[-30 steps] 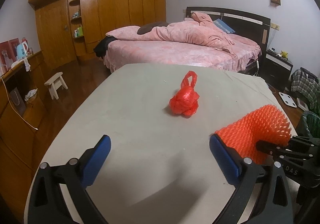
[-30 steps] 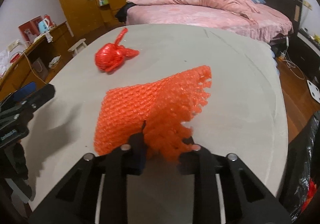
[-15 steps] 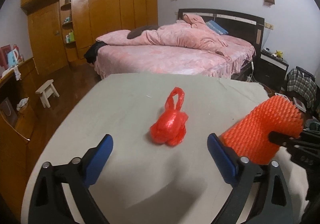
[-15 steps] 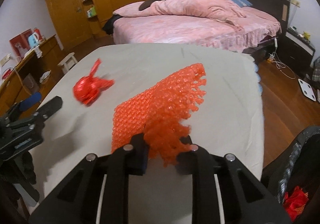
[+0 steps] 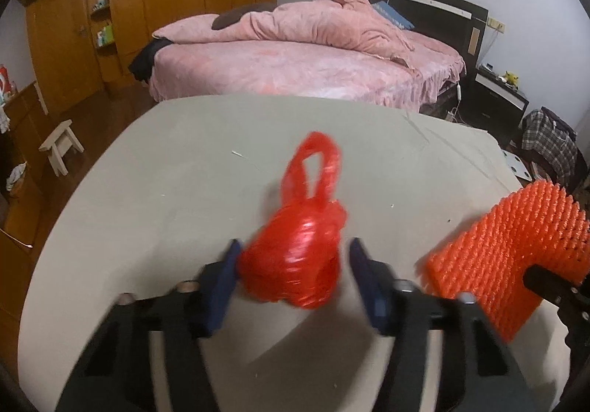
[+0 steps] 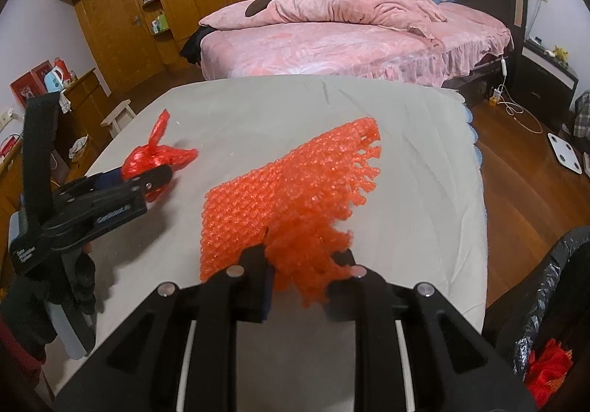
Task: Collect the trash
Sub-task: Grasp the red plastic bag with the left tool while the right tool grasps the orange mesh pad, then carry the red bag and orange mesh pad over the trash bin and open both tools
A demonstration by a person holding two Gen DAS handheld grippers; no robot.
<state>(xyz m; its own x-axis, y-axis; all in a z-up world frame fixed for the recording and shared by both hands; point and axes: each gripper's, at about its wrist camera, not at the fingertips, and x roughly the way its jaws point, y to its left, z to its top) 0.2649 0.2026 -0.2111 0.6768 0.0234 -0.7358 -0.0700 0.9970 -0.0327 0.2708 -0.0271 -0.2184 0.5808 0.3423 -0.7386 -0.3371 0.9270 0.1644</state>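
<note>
- The left gripper (image 5: 291,275) has come forward and down over the last second; its blue fingers (image 5: 221,283), spread wide a second ago, are closing around the knotted red plastic bag (image 5: 295,257).
- The bag now sits between those fingers. The left one looks to be at the bag's side, while a sliver of gap shows at the right one, so I judge the pinch not yet complete.
- A second ago the bag lay well ahead of the fingers on the grey surface (image 5: 166,198); it rests there now, its loop handle standing up on the far side.
- The right gripper (image 6: 302,261) has its fingers drawn close together, pinching the near edge of the orange foam net (image 6: 291,191), just as a second ago.
- The net hangs out ahead of them over the surface, held up.
- A black trash bag (image 6: 545,286) gapes at the lower right, off the surface's edge, with red scraps inside.
- In my view, both pieces of trash are nearly in hand; carrying them to that bag comes next.
</note>
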